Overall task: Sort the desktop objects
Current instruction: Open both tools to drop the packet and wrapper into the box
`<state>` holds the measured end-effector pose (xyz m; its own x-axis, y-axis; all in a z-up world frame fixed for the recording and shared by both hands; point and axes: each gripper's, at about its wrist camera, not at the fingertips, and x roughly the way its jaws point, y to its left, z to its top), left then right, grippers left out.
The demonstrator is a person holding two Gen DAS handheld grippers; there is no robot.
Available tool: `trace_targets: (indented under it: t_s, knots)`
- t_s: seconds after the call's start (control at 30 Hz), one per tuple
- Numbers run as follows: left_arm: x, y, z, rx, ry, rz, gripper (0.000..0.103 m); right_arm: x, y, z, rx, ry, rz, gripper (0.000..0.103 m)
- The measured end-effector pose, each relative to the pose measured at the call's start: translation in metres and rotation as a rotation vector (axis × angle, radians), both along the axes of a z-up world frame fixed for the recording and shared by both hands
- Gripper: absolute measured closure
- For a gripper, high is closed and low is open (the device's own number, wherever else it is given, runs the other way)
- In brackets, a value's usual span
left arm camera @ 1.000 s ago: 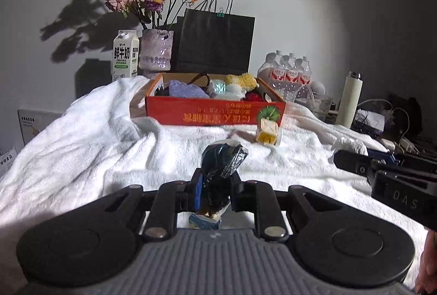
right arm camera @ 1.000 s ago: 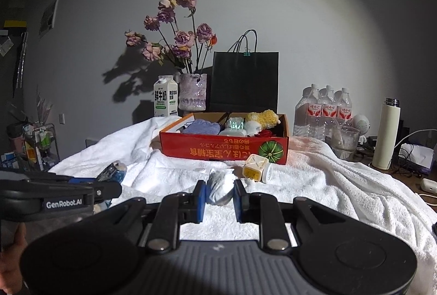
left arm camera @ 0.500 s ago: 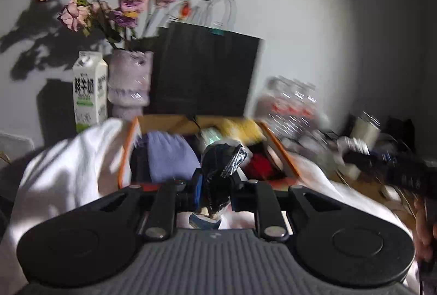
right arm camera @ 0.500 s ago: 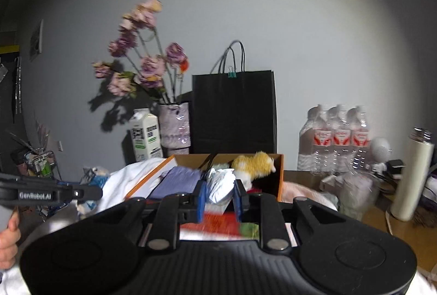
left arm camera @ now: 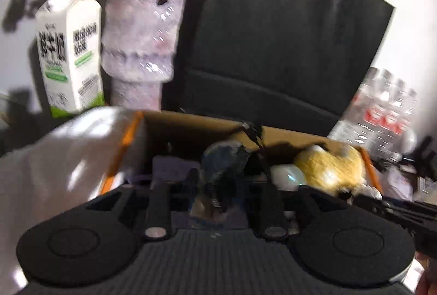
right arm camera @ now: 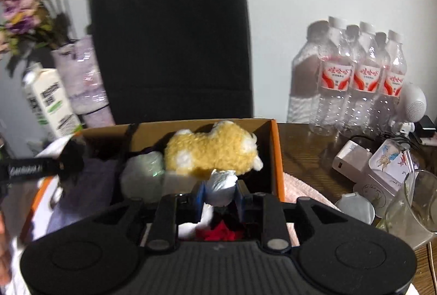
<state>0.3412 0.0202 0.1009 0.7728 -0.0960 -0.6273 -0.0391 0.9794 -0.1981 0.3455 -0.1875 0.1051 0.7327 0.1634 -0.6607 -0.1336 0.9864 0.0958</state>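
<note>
Box (right arm camera: 275, 155) interior: right view alone shows red item (right arm camera: 222, 230)

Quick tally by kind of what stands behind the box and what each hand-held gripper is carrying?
Milk carton: 1
Vase: 1
Black paper bag: 1
Wrapped items carried: 2, a dark one in the left hand-held gripper, a white one in the right hand-held gripper
Total: 5

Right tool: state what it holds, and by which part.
The right tool is shut on a white crumpled wad, pinched at its lower sides over the box.
</note>
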Motion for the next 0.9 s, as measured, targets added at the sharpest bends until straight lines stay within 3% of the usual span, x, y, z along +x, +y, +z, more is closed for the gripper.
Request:
trace_targets:
  t_s: [0.03, 0.1, 0.13, 0.17, 0.33, 0.57, 0.9]
  knots:
    - [0.002, 0.0, 0.001, 0.015, -0.007, 0.026, 0.042, 0.004, 0.002, -0.002, -0.012, 0.01, 0.009, 0.073]
    - [0.006, 0.004, 0.003, -0.019, 0.015, 0.036, 0.021, 0.008, 0.003, -0.001, -0.032, 0.013, -0.01, 0.054]
    - [0.007, 0.006, 0.004, -0.044, 0.026, 0.022, 0.021, 0.008, 0.003, 0.0, -0.041, 0.011, -0.028, 0.033]
    - [0.007, 0.007, 0.006, -0.052, 0.033, 0.008, 0.021, 0.008, 0.001, 0.002, -0.016, 0.005, -0.014, 0.03]
    - [-0.012, 0.003, 0.02, 0.054, 0.004, 0.047, 0.001, -0.008, -0.002, 0.023, -0.002, -0.034, -0.031, 0.026]
    - [-0.054, -0.002, 0.026, 0.123, 0.057, 0.06, 0.0, -0.047, 0.007, 0.048, -0.018, -0.071, 0.015, 0.019]
    - [-0.137, -0.013, 0.014, 0.173, 0.043, -0.033, 0.0, -0.134, 0.001, 0.039, 0.045, -0.115, 0.071, 0.017]
